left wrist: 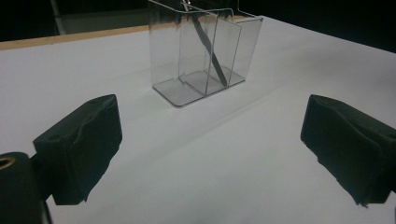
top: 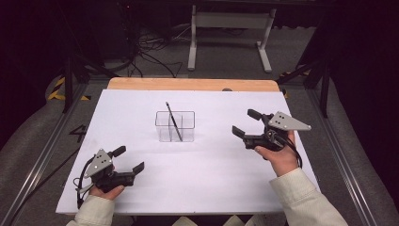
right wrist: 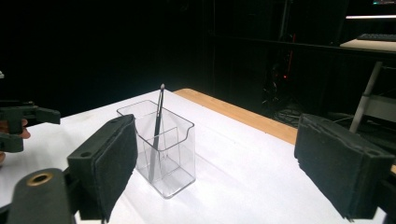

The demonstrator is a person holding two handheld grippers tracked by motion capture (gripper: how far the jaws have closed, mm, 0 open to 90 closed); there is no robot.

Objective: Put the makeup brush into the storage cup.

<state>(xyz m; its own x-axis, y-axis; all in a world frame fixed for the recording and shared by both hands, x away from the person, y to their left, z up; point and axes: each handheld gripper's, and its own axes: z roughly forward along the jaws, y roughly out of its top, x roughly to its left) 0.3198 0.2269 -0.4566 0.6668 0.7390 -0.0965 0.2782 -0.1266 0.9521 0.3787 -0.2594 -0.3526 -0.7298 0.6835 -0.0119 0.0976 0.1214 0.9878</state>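
From my end the white table with its wood back edge sits in a dark room, cables and a white stand on the floor up top. A clear box sits mid-frame, a thin dark stick leaning inside. Left gripper lower left and right gripper mid-right both have jaws spread wide, holding nothing.

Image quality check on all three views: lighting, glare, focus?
High view: white table evenly lit, surroundings dark, sharp. Left gripper view: dim, own jaws soft, clear holder throws a faint shadow. Right gripper view: black background, near jaws blurred, pen legible.
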